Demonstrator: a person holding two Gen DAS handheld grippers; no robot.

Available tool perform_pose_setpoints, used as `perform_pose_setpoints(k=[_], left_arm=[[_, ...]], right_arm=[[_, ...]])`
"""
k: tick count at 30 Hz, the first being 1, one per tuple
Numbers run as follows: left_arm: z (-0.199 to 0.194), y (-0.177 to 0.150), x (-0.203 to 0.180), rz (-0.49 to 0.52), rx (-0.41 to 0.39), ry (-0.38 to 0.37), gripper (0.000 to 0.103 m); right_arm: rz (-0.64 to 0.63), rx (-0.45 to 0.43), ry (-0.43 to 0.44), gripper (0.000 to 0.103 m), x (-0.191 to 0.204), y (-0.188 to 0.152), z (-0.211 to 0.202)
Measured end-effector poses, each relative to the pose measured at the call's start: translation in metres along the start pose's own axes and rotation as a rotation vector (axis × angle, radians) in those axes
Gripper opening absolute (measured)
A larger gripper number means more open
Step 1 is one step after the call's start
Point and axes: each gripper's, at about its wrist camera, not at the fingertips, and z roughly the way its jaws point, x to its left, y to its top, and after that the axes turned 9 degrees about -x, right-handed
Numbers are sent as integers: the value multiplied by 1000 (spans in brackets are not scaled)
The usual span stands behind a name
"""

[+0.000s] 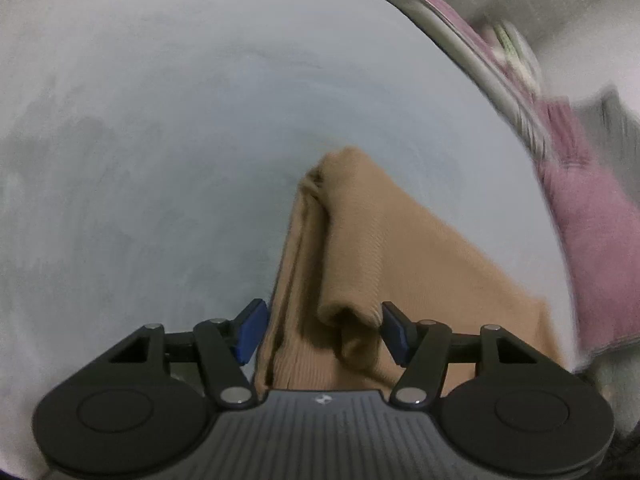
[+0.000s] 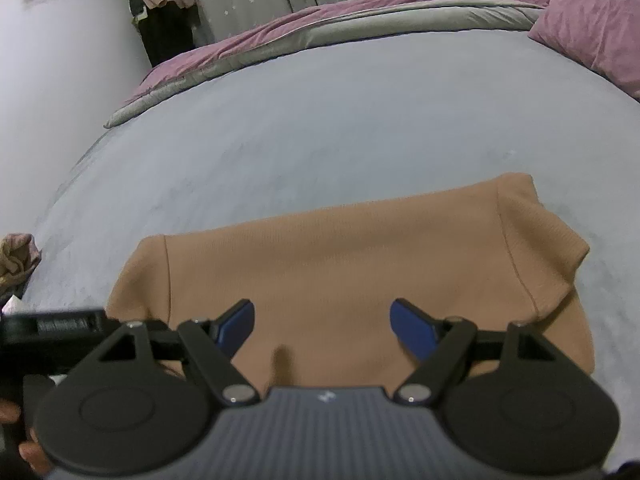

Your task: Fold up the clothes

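1. The tan knit garment [image 2: 340, 264] lies on the pale blue bed [image 2: 320, 120], already doubled into a broad, flat rectangle with both short sleeves showing at its far corners.
2. It looks light, soft and limp, with a fine ribbed knit. I judge it will drape and sag from any pinch rather than hold a shape, and it should grip well against rubber pads instead of slipping.
3. The left gripper [image 1: 322, 330] stands half open over one end, its blue fingers [image 1: 394, 334] on either side of a raised, rolled hem fold. The far pad looks to be just brushing the cloth, but nothing is clamped.
4. The right gripper [image 2: 324, 330] hovers over the near middle with its fingers spread wide and empty.
5. Best holds, in my view, are the doubled edges and corners, where several layers give bulk. A pinch on the flat middle would lift only the top layer and spoil the fold.
6. The rolled end may need smoothing first.
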Motion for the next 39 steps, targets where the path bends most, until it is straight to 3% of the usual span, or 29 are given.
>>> perform_pose_setpoints(k=[3,7,10,12,18,23,32,39], left_arm=[[0,1,11,-83,0,-21,56],[0,-4,7,-55,-9,-18,53],[0,-7,7,-29,-15,-14,40],[-3,-8,13,-31,-16,-24,24],[-13,-7,7,-48,-68,-41,16],[-26,-6,-8,-22,-130,-60,14],[-28,-1,-24,-5,-171,-84,14],[-38,-3,-31,1,-181,-129,13]], right_arm=[[2,4,1,78,0,1,1],[6,5,4,78,1,1,4],[9,4,10,77,1,1,5],[9,6,13,77,3,0,6],[14,-2,15,75,2,1,7],[59,-22,2,47,-5,4,7],[132,35,81,19,-17,5,17],[149,131,99,11,-16,-2,41]])
